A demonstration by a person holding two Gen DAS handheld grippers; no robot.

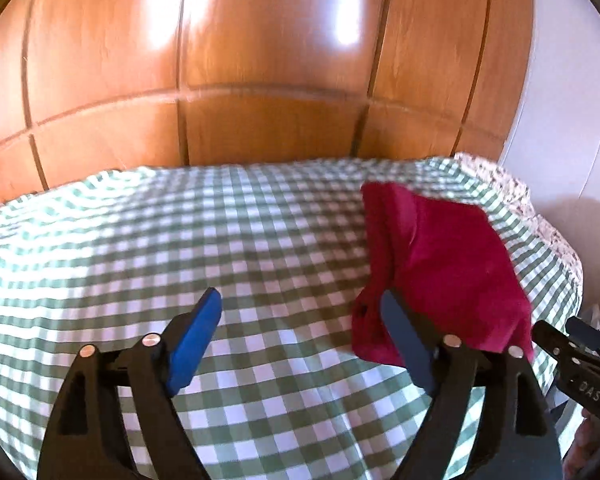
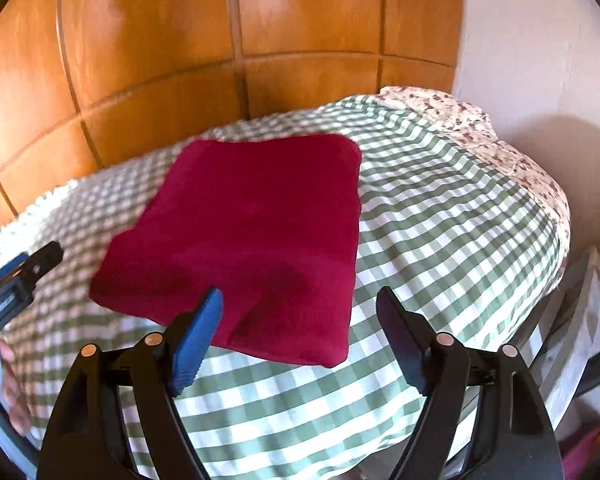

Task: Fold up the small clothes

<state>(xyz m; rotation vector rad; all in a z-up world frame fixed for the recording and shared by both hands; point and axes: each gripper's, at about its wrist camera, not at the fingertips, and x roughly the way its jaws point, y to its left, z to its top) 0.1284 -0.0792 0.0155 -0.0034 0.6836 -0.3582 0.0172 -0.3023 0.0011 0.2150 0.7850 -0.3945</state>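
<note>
Garment: a dark red folded cloth (image 2: 256, 232) lay flat on the green-and-white checked cover (image 2: 440, 216), a roughly square bundle with rounded corners, toward the far right part of the surface.
Left gripper (image 1: 300, 320): jaws stood wide apart with nothing between them; only checked cover showed in the gap. Its right blue pad overlapped the near left corner of the cloth in the left wrist view; contact could not be told.
Right gripper (image 2: 300, 316): jaws spread wide and empty. The cloth's near edge sat just beyond the fingertips, not clamped.
Relative position: the right gripper appeared at the right edge of the left wrist view, just past the cloth's near right corner; the left gripper showed at the left edge of the right wrist view.
Surface: checked cover, creased; a floral-print fabric (image 2: 480, 128) showed along its far right edge.
Background: glossy wooden panelling (image 1: 260, 80) behind, white wall (image 2: 540, 60) to the right.
</note>
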